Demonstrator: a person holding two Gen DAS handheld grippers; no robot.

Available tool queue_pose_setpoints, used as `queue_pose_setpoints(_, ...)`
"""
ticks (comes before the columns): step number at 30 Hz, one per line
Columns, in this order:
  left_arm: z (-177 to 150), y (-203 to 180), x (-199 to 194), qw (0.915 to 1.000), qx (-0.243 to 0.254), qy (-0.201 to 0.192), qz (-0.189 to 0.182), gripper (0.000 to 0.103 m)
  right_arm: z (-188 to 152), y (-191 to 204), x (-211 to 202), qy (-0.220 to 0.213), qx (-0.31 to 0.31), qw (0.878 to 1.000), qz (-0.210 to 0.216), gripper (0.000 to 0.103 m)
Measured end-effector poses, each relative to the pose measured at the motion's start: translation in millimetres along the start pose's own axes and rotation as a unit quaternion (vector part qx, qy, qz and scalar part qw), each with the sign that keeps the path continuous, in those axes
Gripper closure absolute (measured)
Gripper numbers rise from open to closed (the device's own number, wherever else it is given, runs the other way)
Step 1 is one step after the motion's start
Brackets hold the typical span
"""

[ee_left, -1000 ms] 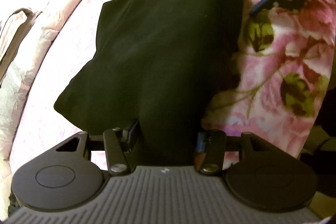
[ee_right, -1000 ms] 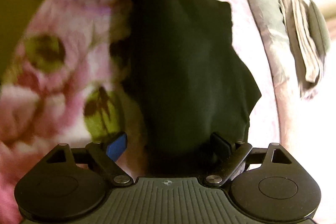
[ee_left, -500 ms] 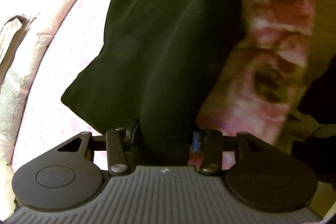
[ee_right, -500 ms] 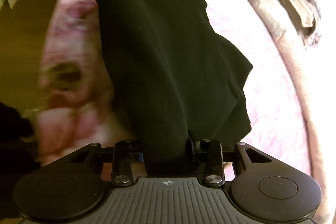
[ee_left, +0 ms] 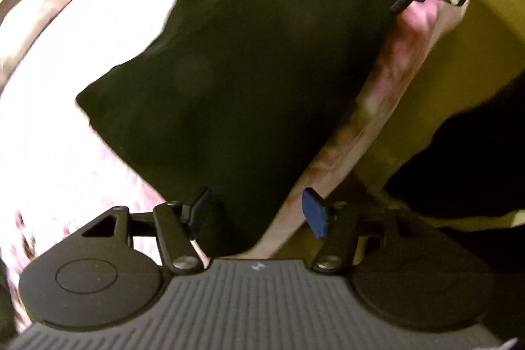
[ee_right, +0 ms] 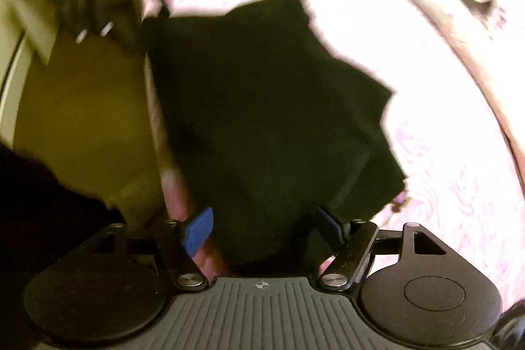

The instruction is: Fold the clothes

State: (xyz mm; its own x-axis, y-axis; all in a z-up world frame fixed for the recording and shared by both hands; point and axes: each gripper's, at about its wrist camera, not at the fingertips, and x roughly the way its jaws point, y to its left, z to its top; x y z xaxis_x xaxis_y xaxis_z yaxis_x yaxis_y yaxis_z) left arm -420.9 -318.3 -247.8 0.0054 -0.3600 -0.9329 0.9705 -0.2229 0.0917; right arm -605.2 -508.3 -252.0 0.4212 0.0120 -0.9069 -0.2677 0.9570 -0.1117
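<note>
Both claws are opening: the left claw (ee_left: 256, 212) and right claw (ee_right: 262, 227) have just let go of the black garment (ee_left: 256, 81), now lying at twelve o'clock near the bed (ee_left: 59, 153) edge; this fold looks finished.

Pink floral bedspread (ee_left: 49, 153) above a yellowish floor (ee_left: 459, 54).
</note>
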Motion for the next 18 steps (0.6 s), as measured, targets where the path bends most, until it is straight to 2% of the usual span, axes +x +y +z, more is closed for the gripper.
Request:
queue_pose_setpoints(2, -1.9, 18.6, -16.6, 0.9979, -0.056, -0.030, -0.009, 0.047, 5.5, -19.4, -15.1, -0.037, 0.058, 0.998, 0.012, 0.031)
queue_pose_setpoints(4, -0.3, 45.9, -27.6, 0.9905, -0.122, -0.062, -0.008, 0.046, 16.5, -43.3, -17.6, -0.059, 0.114, 0.992, 0.011, 0.031)
queue_pose_setpoints(6, 4.8, 74.5, -27.0, 0.9786, -0.186, -0.088, -0.003, 0.038, 29.1, -66.5, -7.5, -0.070, 0.166, 0.983, 0.020, 0.031)
queue_pose_setpoints(9, 14.1, 115.5, -7.8, 0.9596, -0.257, -0.113, 0.015, 0.033, 54.1, -98.6, 14.7, -0.081, 0.234, 0.968, 0.038, 0.031)
queue_pose_setpoints(11, 20.2, 142.4, 16.1, 0.9481, -0.300, -0.104, 0.011, 0.031, 62.9, -116.5, 33.3, -0.082, 0.263, 0.960, 0.050, 0.031)
queue_pose_setpoints(13, 25.2, 169.8, 45.3, 0.9339, -0.347, -0.085, -0.012, 0.032, 66.8, -133.1, 50.9, -0.081, 0.292, 0.951, 0.062, 0.031)
queue_pose_setpoints(14, 25.3, 179.6, 59.0, 0.9246, -0.370, -0.083, -0.031, 0.035, 66.3, -140.7, 59.0, -0.080, 0.307, 0.946, 0.068, 0.031)
queue_pose_setpoints(15, 24.6, 189.4, 73.7, 0.9149, -0.392, -0.082, -0.048, 0.043, 60.8, -144.0, 63.6, -0.078, 0.324, 0.940, 0.070, 0.031)
queue_pose_setpoints(17, 22.5, 196.4, 88.9, 0.9064, -0.410, -0.074, -0.072, 0.045, 48.3, -154.4, 73.4, -0.071, 0.362, 0.926, 0.079, 0.031)
queue_pose_setpoints(18, 21.4, 198.8, 95.2, 0.9028, -0.416, -0.070, -0.083, 0.053, 46.8, -159.9, 81.0, -0.067, 0.370, 0.923, 0.087, 0.031)
